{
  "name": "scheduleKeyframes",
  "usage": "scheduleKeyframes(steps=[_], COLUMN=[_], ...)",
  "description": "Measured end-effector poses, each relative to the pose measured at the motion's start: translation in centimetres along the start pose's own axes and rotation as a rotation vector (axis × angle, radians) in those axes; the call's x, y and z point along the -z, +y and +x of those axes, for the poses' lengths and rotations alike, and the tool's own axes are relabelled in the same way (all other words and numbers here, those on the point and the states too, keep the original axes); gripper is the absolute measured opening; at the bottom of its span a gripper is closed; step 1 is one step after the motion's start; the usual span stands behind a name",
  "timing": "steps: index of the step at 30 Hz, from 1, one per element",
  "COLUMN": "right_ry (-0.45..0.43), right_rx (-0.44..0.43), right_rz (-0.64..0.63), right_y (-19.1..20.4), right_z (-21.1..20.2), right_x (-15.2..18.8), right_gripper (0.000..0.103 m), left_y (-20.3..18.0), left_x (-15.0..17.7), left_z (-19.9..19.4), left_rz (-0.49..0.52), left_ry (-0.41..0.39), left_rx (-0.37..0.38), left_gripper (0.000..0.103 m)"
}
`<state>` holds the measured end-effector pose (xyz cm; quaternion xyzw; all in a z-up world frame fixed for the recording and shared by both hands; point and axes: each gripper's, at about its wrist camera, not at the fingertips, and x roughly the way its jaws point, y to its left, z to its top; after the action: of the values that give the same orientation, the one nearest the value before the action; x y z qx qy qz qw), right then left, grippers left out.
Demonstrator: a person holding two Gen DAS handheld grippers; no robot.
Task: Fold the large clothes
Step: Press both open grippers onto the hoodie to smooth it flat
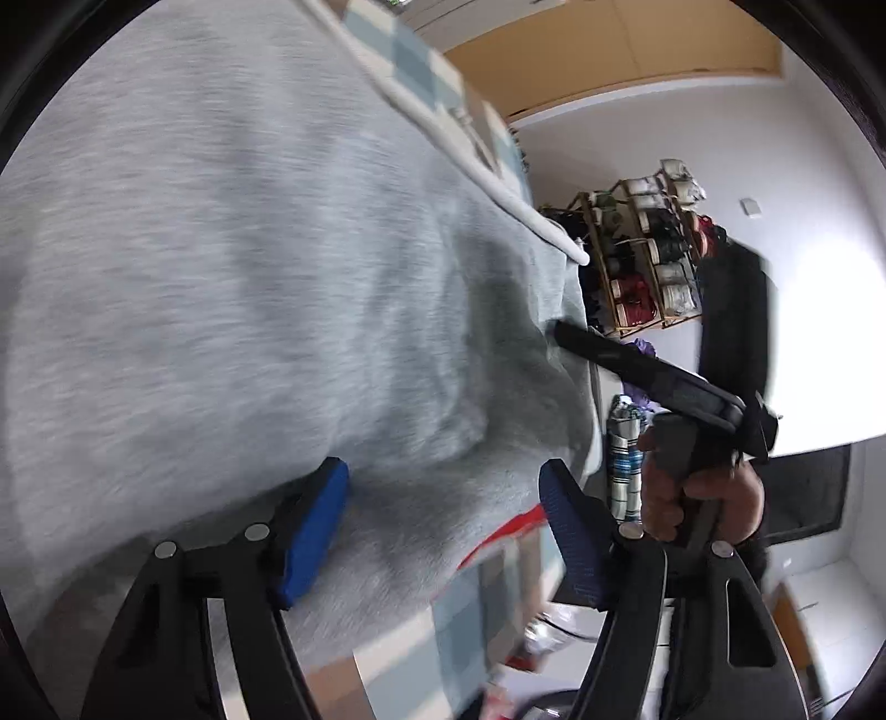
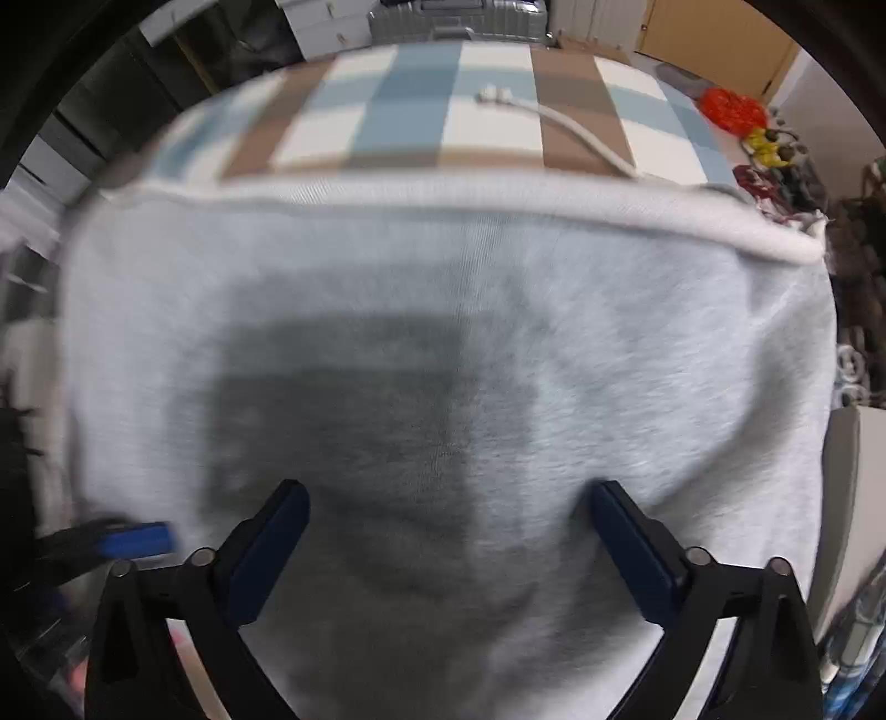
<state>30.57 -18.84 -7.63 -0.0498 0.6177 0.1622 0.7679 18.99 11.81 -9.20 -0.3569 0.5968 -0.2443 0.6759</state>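
Observation:
A large light-grey garment [image 2: 443,343] lies spread on a checked blue, white and brown surface [image 2: 421,99], with a white ribbed band [image 2: 443,199] along its far edge and a white drawstring [image 2: 576,130] beyond it. My right gripper [image 2: 448,498] is open just over the grey cloth, its shadow dark on the fabric. My left gripper [image 1: 443,487] is open at the garment's [image 1: 249,277] near edge, where a red strip [image 1: 509,531] shows beneath. The right gripper [image 1: 570,338], held by a hand, reaches the cloth's edge in the left wrist view. The left gripper's blue pad [image 2: 138,540] shows at the right wrist view's left edge.
A wooden shelf [image 1: 642,249] with rolled items stands by a white wall. Wooden doors [image 1: 609,50] are behind. An orange net bag [image 2: 731,111] and small toys [image 2: 775,149] lie beside the surface's right edge. Suitcases and boxes [image 2: 454,16] stand at the back.

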Motion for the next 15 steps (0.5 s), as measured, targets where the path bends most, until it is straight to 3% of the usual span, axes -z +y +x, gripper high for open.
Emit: scheduleKeyframes(steps=[2, 4, 5, 6, 9, 13, 15], right_ry=[-0.041, 0.021, 0.063, 0.101, 0.076, 0.023, 0.045], right_rx=[-0.04, -0.059, -0.003, 0.069, 0.016, 0.075, 0.077], right_rz=[-0.024, -0.083, -0.122, -0.152, -0.069, -0.069, -0.08], right_y=[-0.4, -0.1, 0.0, 0.0, -0.9, -0.2, 0.0], right_z=[-2.2, -1.9, -0.7, 0.8, 2.7, 2.8, 2.2], right_x=[0.8, 2.5, 3.3, 3.8, 4.4, 4.7, 4.4], right_gripper=[0.102, 0.102, 0.102, 0.103, 0.103, 0.103, 0.103], left_y=[-0.1, -1.2, -1.0, -0.5, 1.3, 0.2, -0.7], left_x=[-0.6, -1.4, -1.8, -1.9, -1.8, -0.9, -0.9], left_z=[-1.7, -2.2, -2.4, -2.3, -0.2, -0.2, 0.1], left_rz=[-0.018, 0.015, 0.015, 0.003, -0.028, -0.003, -0.024], left_ry=[-0.015, -0.078, -0.111, -0.128, -0.153, -0.131, -0.095], left_rx=[-0.027, -0.073, -0.105, -0.139, -0.128, -0.198, -0.201], left_gripper=[0.068, 0.074, 0.082, 0.083, 0.083, 0.083, 0.083])
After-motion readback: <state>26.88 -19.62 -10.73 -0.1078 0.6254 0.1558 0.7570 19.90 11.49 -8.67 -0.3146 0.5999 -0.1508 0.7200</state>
